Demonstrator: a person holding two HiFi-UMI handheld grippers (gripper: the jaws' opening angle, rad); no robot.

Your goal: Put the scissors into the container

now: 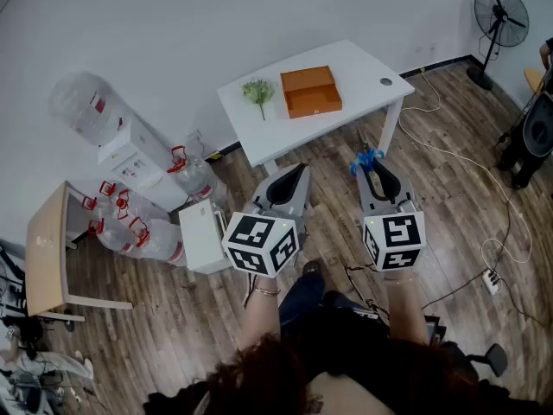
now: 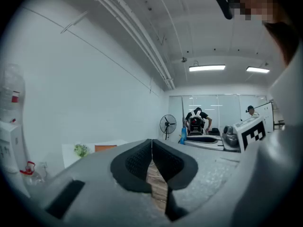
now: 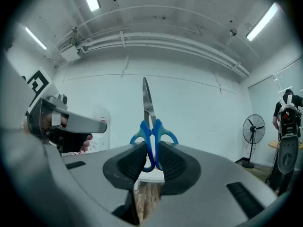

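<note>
My right gripper [image 1: 373, 164] is shut on the blue-handled scissors [image 1: 366, 158], held over the wooden floor in front of the white table [image 1: 367, 66]. In the right gripper view the pads pinch the blue handles [image 3: 152, 137] and the closed steel blades [image 3: 147, 103] point straight up past the gripper [image 3: 151, 148]. The open orange container [image 1: 310, 91] sits on the table; it shows small and far off in the left gripper view [image 2: 105, 148]. My left gripper [image 1: 298, 173] [image 2: 152, 143] is shut with nothing in it, level with the right one and to its left.
A small green plant [image 1: 257, 91] lies left of the container. A water dispenser [image 1: 130, 150], several water bottles [image 1: 138, 232] and a white cabinet [image 1: 200, 236] stand at left. A fan [image 1: 499, 15] stands far right, and cables with a power strip [image 1: 492, 279] lie on the floor.
</note>
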